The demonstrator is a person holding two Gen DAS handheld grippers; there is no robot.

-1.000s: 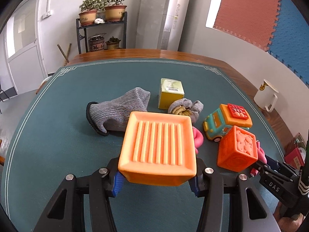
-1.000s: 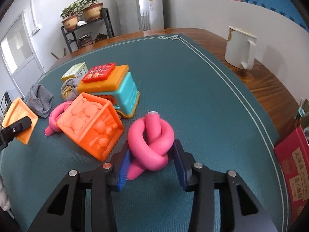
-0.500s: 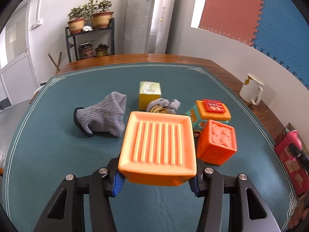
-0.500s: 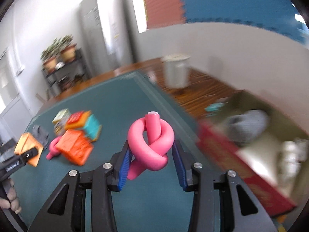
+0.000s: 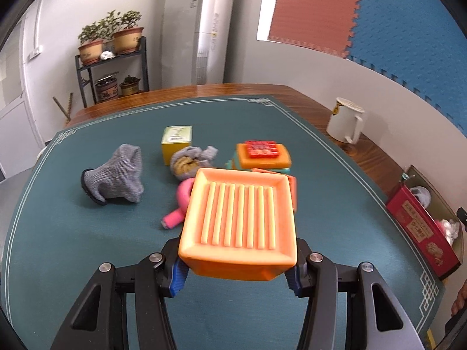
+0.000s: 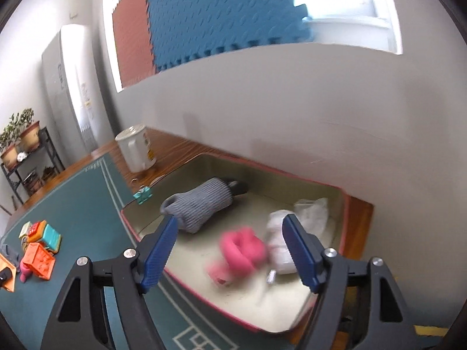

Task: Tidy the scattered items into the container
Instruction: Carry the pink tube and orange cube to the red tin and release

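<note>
My left gripper [image 5: 236, 274] is shut on an orange ribbed tray [image 5: 239, 213], held above the green mat. Behind it lie a grey sock [image 5: 116, 172], a yellow box [image 5: 176, 140], a rolled grey sock [image 5: 189, 160], a pink foam knot [image 5: 181, 198] and an orange-and-teal toy truck [image 5: 262, 154]. My right gripper [image 6: 230, 250] hangs over the red-walled box [image 6: 204, 288] with its jaws opening and nothing pressed between them. A blurred pink foam knot [image 6: 242, 250] drops inside the box, beside a grey sock [image 6: 201, 207] and white wrapped items [image 6: 280, 250].
A white mug [image 5: 346, 122] stands on the wooden table edge at the right. The red box [image 5: 420, 224] sits beyond the mat's right border. An orange cube [image 6: 38, 261] and the toy truck [image 6: 51, 237] sit on the mat. A teal binder clip [image 6: 143, 195] lies by the box.
My right gripper swung from the mat to above the box and let go of the pink knot, which now falls inside. My left gripper drifted with the orange tray still in it.
</note>
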